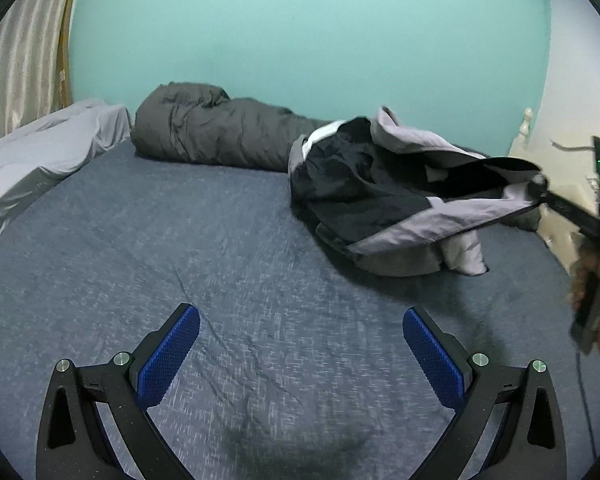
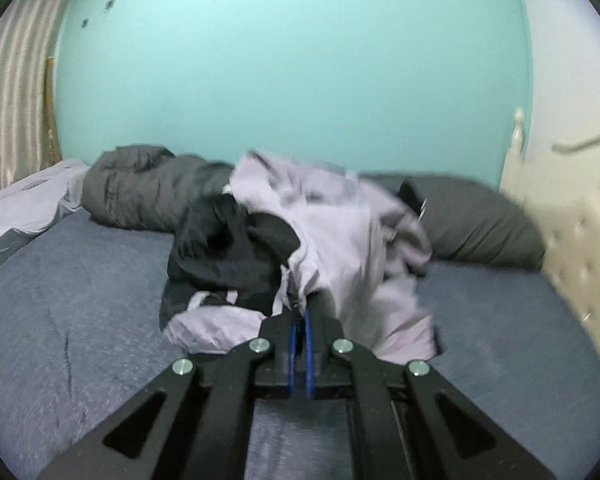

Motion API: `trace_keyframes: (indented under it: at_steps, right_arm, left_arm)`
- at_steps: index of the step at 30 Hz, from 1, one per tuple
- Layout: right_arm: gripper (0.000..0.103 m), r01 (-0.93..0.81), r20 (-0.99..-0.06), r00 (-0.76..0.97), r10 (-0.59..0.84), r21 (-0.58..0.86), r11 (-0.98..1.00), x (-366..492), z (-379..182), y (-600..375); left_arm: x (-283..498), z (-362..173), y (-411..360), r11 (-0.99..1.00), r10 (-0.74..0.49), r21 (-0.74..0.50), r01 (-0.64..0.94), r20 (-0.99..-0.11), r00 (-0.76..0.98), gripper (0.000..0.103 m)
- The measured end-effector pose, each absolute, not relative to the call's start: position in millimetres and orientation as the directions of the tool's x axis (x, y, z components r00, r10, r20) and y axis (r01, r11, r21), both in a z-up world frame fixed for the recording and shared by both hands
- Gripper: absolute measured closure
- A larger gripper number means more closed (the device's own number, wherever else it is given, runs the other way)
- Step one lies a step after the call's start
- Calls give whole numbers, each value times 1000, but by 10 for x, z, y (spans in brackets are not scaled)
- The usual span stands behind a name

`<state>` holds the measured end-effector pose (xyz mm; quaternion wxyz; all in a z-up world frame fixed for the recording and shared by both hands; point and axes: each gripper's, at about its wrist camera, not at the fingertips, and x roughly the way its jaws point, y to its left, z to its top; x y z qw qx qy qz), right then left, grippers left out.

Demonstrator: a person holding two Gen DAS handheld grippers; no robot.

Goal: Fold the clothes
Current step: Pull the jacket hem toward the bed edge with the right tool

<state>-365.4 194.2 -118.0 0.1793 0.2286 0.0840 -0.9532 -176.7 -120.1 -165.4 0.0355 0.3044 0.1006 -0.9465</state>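
1. A bed (image 1: 204,240) with a blue-grey cover stands against a teal wall (image 1: 300,40).
2. The right gripper (image 2: 300,312) is clenched on an edge of the black-and-grey jacket (image 1: 384,192), drawing it taut.
3. The left gripper (image 1: 300,340) hangs released over bare cover.
4. The jacket lies crumpled near a rolled duvet (image 1: 220,132); no fold shows, so I judge the folding lies ahead.

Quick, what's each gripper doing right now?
Left gripper: open, holding nothing, above the bed.
Right gripper: shut on the jacket.
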Motion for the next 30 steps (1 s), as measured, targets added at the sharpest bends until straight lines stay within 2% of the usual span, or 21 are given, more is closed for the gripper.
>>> trace_keyframes:
  at_steps: [5, 11, 16, 20, 25, 30]
  right_arm:
    - [101, 381, -398, -867, -301, -140, -914, -3092, -494, 2317]
    - [101, 432, -356, -864, -357, -160, -887, -2215, -133, 2852]
    - [101, 445, -490, -805, -334, -128, -887, -1849, -550, 3381]
    - [101, 406, -611, -742, -275, -83, -910, -1842, -1212, 3722]
    - [101, 385, -663, -704, -254, -55, -921, -1866, -1699, 3754]
    - [101, 406, -666, -696, -267, -59, -912, -1848, -1806, 3733]
  left_arm:
    - [-1395, -1317, -1067, -977, 20, -189, 102, -552, -833, 0]
    - [-1082, -1080, -764, -983, 63, -181, 40, -527, -848, 0]
    - [-1045, -1154, -412, -989, 104, -141, -30, -547, -831, 0]
    - [-1172, -1384, -167, -992, 121, -105, -73, -589, -799, 0]
    - [-1366, -1707, 56, -992, 129, -73, -107, -640, -758, 0]
    - [-1467, -1881, 133, -991, 134, -71, -116, -660, -739, 0]
